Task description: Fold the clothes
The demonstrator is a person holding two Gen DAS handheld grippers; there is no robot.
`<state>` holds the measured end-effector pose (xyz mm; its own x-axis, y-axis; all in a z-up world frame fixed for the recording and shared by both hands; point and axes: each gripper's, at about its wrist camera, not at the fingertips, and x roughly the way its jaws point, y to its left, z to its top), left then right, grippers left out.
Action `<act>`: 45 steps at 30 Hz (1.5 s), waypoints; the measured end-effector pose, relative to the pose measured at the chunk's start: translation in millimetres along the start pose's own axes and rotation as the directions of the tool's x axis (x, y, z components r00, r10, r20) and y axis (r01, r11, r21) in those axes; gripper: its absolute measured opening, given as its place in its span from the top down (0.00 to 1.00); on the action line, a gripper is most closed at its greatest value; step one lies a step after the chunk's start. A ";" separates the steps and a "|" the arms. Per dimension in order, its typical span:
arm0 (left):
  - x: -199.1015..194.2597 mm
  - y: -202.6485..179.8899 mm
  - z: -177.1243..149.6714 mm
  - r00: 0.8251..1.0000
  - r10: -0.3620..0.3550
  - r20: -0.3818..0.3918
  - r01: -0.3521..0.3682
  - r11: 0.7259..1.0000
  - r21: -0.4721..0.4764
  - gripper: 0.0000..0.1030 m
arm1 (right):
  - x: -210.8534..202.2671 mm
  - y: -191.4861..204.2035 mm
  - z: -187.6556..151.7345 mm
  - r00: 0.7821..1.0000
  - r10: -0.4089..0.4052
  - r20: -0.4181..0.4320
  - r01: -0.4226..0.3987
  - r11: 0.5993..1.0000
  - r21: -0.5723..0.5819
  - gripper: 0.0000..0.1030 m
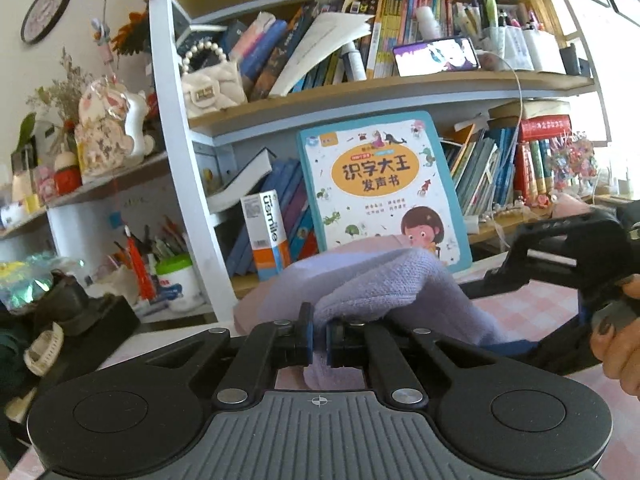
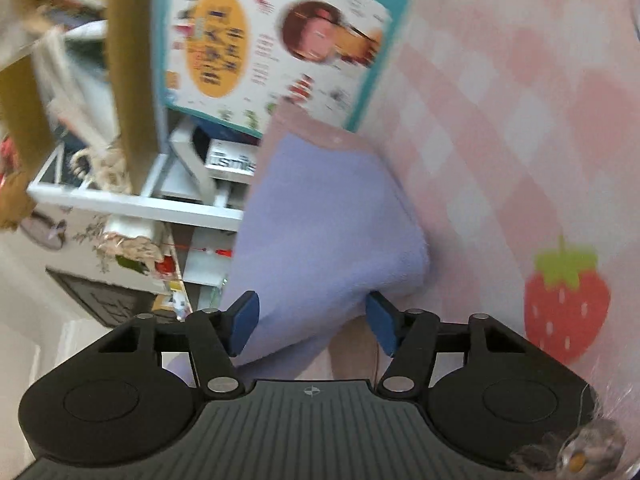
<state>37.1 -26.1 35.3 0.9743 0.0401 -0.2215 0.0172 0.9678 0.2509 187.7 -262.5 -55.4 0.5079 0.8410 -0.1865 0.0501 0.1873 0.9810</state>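
Above the pink checked surface [image 2: 500,128], your left hand-held gripper [image 1: 319,340] pinches the lavender knit [image 1: 380,284]; your right hand-held gripper [image 2: 312,324] gapes around it, so it may sag unevenly.

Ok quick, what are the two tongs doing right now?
Left tongs: shut on the purple knit cloth.
Right tongs: open, purple knit cloth between the pads, not pinched.

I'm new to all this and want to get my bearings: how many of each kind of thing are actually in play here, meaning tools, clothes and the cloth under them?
Tools: 2, the left tool clamped on the garment, the right tool open around it
Lilac knitted garment: 1
Pink checked tablecloth with a strawberry print: 1
Total: 4
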 end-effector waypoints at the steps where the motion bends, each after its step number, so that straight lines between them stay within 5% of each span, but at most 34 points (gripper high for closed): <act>1: -2.6 -1.0 -0.1 1.000 0.008 0.002 -0.008 1.000 0.016 0.94 | 0.2 -1.9 -1.4 1.000 0.006 0.001 -0.006 1.000 0.026 0.47; 3: -7.5 -3.2 -1.4 1.000 0.014 0.004 -0.014 0.999 0.045 0.94 | 0.6 -0.5 -3.7 1.000 -0.011 -0.002 0.011 0.999 0.030 0.48; 7: -17.5 -7.9 -7.9 1.000 0.016 -0.007 -0.016 0.995 0.097 0.94 | 1.5 8.3 -8.6 0.997 -0.069 0.021 0.070 0.995 -0.071 0.77; 10: -21.7 -5.5 -10.9 0.999 -0.005 -0.044 0.009 0.996 0.091 0.95 | -0.9 10.6 -10.8 0.996 -0.073 0.048 0.078 0.991 -0.111 0.88; 12: -26.3 -0.8 -7.6 0.996 -0.049 -0.076 0.053 0.997 0.050 0.95 | -18.1 26.7 -9.9 0.993 -0.009 0.120 0.029 0.986 -0.163 0.89; 16: -61.5 0.0 37.1 0.983 -0.170 0.065 0.165 0.983 0.077 0.95 | -62.8 81.2 -7.0 0.950 0.173 0.260 -0.083 0.943 -0.323 0.89; 19: -100.7 14.1 83.9 0.920 -0.289 0.266 0.282 0.957 0.064 0.95 | -98.3 155.7 -6.5 0.898 0.313 0.310 -0.116 0.847 -0.519 0.90; 21: -126.2 28.2 108.3 0.852 -0.354 0.386 0.364 0.930 0.049 0.95 | -118.0 207.5 -9.3 0.846 0.443 0.296 -0.171 0.751 -0.637 0.90; 24: -160.0 54.1 133.4 0.736 -0.424 0.528 0.489 0.872 0.019 0.95 | -119.0 259.5 -15.6 0.817 0.541 0.198 -0.245 0.637 -0.731 0.90; 27: -164.1 76.8 129.1 0.702 -0.458 0.545 0.569 0.821 -0.042 0.95 | -110.9 299.5 -23.9 0.805 0.585 0.100 -0.289 0.533 -0.795 0.90; 28: -158.6 82.3 123.4 0.712 -0.463 0.528 0.578 0.813 -0.067 0.95 | -101.5 301.8 -29.0 0.820 0.565 0.088 -0.270 0.518 -0.812 0.90; 30: -140.9 91.1 100.3 0.770 -0.462 0.440 0.567 0.811 -0.140 0.95 | -69.4 293.7 -39.4 0.879 0.470 0.083 -0.196 0.512 -0.836 0.90; 34: -90.5 95.0 35.2 0.903 -0.406 0.142 0.430 0.857 -0.284 0.95 | 22.2 231.0 -46.4 0.982 0.176 0.071 -0.041 0.559 -0.828 0.90; 36: -76.7 100.4 15.0 0.926 -0.371 0.062 0.371 0.874 -0.315 0.95 | 68.9 193.7 -50.3 0.998 0.023 0.056 0.033 0.570 -0.821 0.90; 39: -56.6 108.5 -14.8 0.946 -0.318 -0.057 0.279 0.894 -0.351 0.95 | 122.8 150.4 -63.2 0.990 -0.138 0.035 0.106 0.555 -0.825 0.90; 45: -19.9 122.3 -66.1 0.937 -0.225 -0.268 0.113 0.920 -0.376 0.93 | 169.3 123.0 -71.9 0.975 -0.221 -0.018 0.118 0.587 -0.801 0.86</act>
<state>5.0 107.9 8.1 0.8491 -0.1133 -0.5160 0.0416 0.9880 -0.1485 218.0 -60.6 29.8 0.4683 0.7881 -0.3994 -0.5999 0.6155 0.5112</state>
